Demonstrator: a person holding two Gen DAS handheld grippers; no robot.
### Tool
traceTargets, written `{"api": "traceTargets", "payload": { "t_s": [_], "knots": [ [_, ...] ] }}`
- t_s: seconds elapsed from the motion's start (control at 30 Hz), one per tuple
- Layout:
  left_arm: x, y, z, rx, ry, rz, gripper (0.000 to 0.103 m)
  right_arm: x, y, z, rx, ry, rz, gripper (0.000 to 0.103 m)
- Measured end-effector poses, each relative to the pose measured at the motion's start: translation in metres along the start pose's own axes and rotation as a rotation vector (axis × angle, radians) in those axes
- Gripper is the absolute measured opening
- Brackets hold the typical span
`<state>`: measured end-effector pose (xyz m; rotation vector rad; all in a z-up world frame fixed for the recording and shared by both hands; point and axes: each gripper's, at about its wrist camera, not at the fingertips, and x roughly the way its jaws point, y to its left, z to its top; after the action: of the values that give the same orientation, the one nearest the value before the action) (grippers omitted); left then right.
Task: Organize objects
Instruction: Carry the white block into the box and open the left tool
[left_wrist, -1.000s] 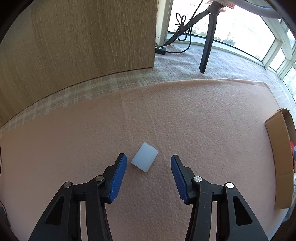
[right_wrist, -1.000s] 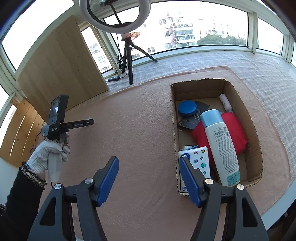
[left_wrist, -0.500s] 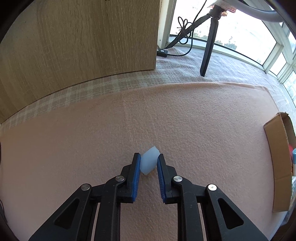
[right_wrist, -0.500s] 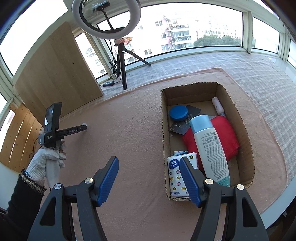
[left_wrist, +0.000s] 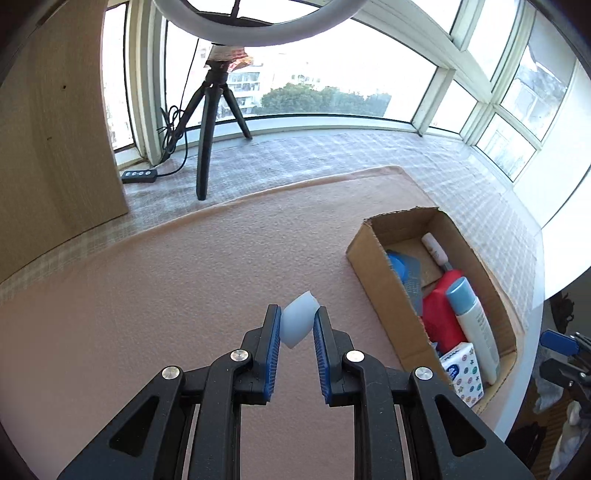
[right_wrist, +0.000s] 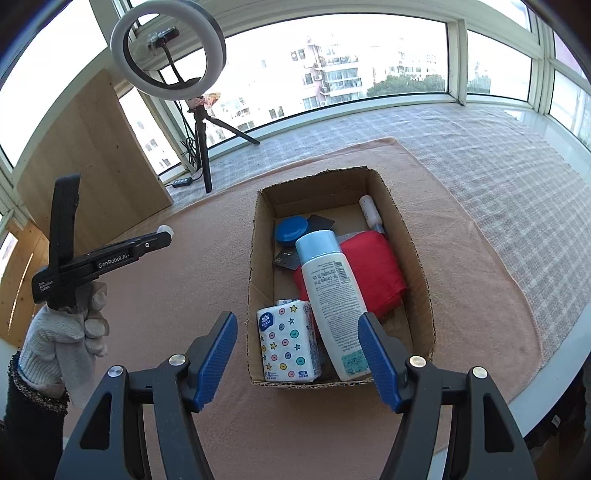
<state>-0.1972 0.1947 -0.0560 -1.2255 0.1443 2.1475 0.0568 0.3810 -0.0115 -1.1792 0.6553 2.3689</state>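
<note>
— Left wrist view: what's the left gripper (left_wrist: 297, 326) got?

— A pale translucent block (left_wrist: 298, 322), pinched between both blue pads, raised above the pink mat (left_wrist: 166, 295). Its long axis tilts, upper end leaning forward and right, toward the cardboard box (left_wrist: 384, 291).

— And the right gripper (right_wrist: 297, 356)?

— Spread wide, empty, hovering by the box's near end, over the tissue pack (right_wrist: 288, 341) and lotion bottle (right_wrist: 330, 295).
</note>
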Motion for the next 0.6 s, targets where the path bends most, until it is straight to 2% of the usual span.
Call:
{"api": "traceTargets", "payload": {
  "t_s": [0.13, 0.27, 0.4, 0.47, 0.6],
  "knots": [
    [0.010, -0.064, 0.008, 0.052, 0.007, -0.057, 0.019, -0.008, -0.017, -0.005, -0.004, -0.012, -0.021, 0.064],
    [0.023, -0.111, 0.012, 0.092, 0.027, -0.070, 0.019, -0.014, -0.034, -0.010, 0.012, -0.014, -0.034, 0.064],
    [0.042, -0.134, 0.012, 0.105, 0.068, -0.071, 0.020, -0.016, -0.048, -0.015, 0.034, -0.011, -0.038, 0.064],
    [0.049, -0.143, 0.010, 0.110, 0.094, -0.075, 0.030, -0.016, -0.053, -0.017, 0.038, -0.011, -0.039, 0.064],
    [0.049, -0.151, 0.007, 0.108, 0.100, -0.068, 0.036, -0.015, -0.059, -0.018, 0.049, -0.012, -0.034, 0.064]
  ]
}}
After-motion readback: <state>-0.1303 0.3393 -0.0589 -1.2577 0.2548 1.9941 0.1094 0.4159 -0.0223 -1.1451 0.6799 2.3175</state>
